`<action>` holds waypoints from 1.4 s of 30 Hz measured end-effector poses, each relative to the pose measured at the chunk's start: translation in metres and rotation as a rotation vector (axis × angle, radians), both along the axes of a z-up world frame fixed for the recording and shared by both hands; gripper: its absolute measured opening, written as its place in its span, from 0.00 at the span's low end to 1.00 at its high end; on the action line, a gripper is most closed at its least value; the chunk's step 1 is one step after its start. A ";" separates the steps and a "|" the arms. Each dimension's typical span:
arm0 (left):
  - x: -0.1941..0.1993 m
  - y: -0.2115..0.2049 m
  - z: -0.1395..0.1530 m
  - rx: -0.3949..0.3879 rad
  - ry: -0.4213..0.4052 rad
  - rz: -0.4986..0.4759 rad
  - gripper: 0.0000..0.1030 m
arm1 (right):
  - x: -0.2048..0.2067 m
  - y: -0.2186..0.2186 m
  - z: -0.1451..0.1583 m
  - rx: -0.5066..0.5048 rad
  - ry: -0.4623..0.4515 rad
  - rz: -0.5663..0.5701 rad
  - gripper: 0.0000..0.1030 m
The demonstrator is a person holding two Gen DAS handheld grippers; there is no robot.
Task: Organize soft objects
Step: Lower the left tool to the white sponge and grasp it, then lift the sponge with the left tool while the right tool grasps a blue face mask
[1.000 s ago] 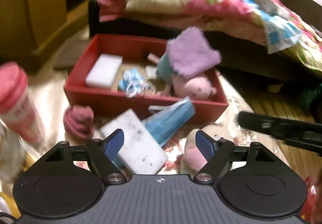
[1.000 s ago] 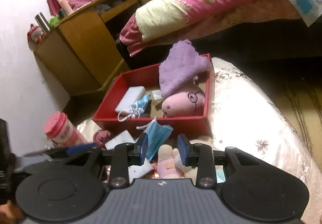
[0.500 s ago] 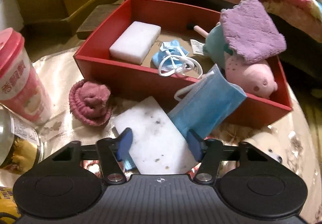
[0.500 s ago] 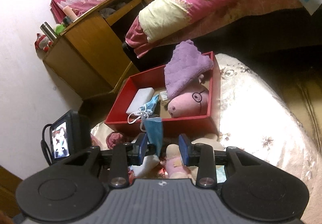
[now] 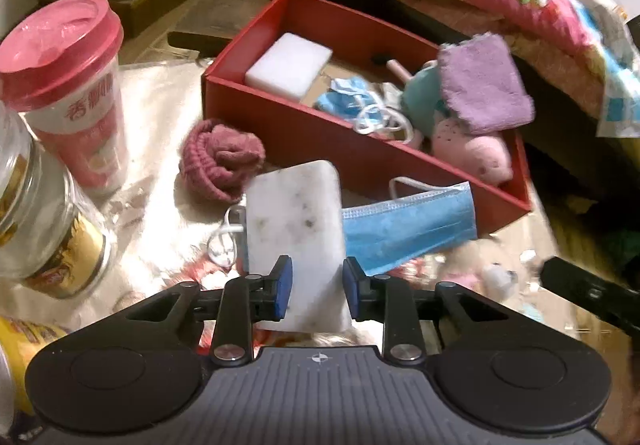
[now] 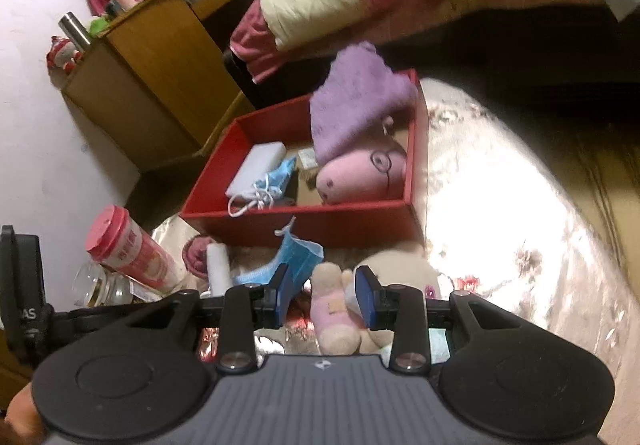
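— What do you see around the red box (image 5: 304, 133)?

— Left of it a pink-lidded cup (image 5: 68, 85), then a maroon knitted roll (image 5: 220, 161) just before its front wall. My left gripper (image 5: 316, 287) has just been closing its jaws, and they now pinch the speckled white sponge (image 5: 294, 221), lifted and tilted in front of the box. A blue face mask (image 5: 408, 229) lies beside it on the bench.

— And your right?

— My right gripper (image 6: 323, 297) has its jaws narrow around a small plush toy (image 6: 332, 309) before the box; whether the pads press it, I cannot tell.
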State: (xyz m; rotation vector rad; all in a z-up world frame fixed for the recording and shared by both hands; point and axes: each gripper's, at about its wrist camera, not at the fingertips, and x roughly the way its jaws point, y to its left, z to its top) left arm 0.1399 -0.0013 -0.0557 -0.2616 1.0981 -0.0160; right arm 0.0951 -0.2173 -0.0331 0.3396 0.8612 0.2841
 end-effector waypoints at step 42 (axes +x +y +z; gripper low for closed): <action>-0.028 0.035 0.036 -0.034 -0.091 0.013 0.57 | 0.057 0.094 -0.011 -0.227 -0.078 0.535 0.11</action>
